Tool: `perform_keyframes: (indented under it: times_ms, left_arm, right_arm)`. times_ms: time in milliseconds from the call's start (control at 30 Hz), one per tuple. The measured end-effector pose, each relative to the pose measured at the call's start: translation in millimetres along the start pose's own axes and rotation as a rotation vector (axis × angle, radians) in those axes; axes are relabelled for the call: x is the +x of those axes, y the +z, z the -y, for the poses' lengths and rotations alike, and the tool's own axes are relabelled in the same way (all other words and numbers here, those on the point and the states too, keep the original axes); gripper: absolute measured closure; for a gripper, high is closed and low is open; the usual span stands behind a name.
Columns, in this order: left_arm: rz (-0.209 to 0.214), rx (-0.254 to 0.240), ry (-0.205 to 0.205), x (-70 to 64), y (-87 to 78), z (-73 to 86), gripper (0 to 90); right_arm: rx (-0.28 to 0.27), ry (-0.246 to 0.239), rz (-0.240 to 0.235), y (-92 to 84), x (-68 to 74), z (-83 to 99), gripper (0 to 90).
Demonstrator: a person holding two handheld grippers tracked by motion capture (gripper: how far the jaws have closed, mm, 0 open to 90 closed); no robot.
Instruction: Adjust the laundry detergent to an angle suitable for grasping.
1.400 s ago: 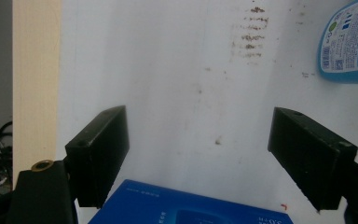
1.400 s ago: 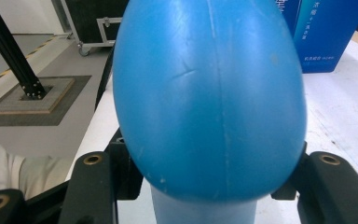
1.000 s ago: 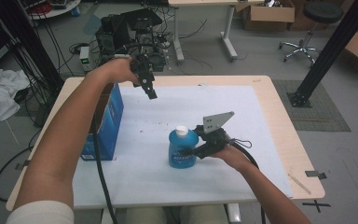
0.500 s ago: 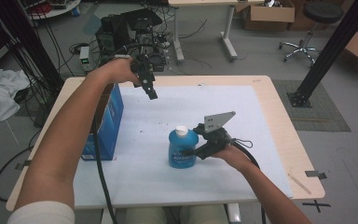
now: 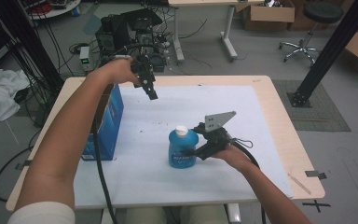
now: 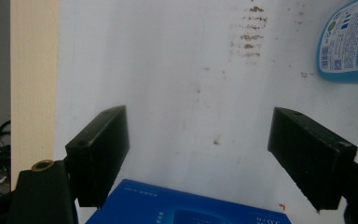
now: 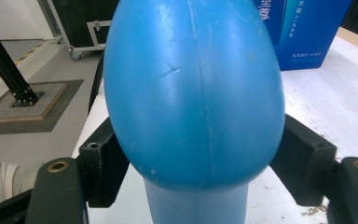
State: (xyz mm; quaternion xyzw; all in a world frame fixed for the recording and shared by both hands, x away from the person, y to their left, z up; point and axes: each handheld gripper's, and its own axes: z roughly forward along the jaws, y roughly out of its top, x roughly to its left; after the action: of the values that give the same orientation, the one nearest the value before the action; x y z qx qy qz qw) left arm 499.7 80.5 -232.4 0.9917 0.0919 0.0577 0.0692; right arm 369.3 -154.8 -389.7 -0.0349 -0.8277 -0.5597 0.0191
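Blue bottle (image 5: pixel 182 149) with white cap stands upright on the white tabletop (image 5: pixel 168 186), near its centre. Blue box (image 5: pixel 105 123) stands at the left edge. Right gripper (image 5: pixel 191 152): jaws have just been opening, flanking the bottle, whether the pads still touch it cannot be told. Left gripper (image 5: pixel 152 95): raised near the far edge, jaws spread wide, empty.

We can read nothing for certain: the print on the blue bottle's label (image 6: pixel 349 42) and the blue box (image 7: pixel 303 28) is too small.
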Motion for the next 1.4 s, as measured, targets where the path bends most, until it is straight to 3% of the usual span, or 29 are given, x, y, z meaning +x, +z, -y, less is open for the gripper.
perform_keyframes:
  times_ms: [467, 1400]
  left_arm:
    - [-0.004, -0.004, -0.005, -1.5, -1.1, -0.3, 21.1]
    - [-0.007, 0.002, -0.002, -3.4, -2.2, -2.0, 21.1]
  right_arm:
    - [-0.013, 0.029, 0.001, -5.2, 1.7, -0.6, 20.6]
    - [0.000, 0.033, 0.039, -30.5, 4.3, -4.5, 15.0]
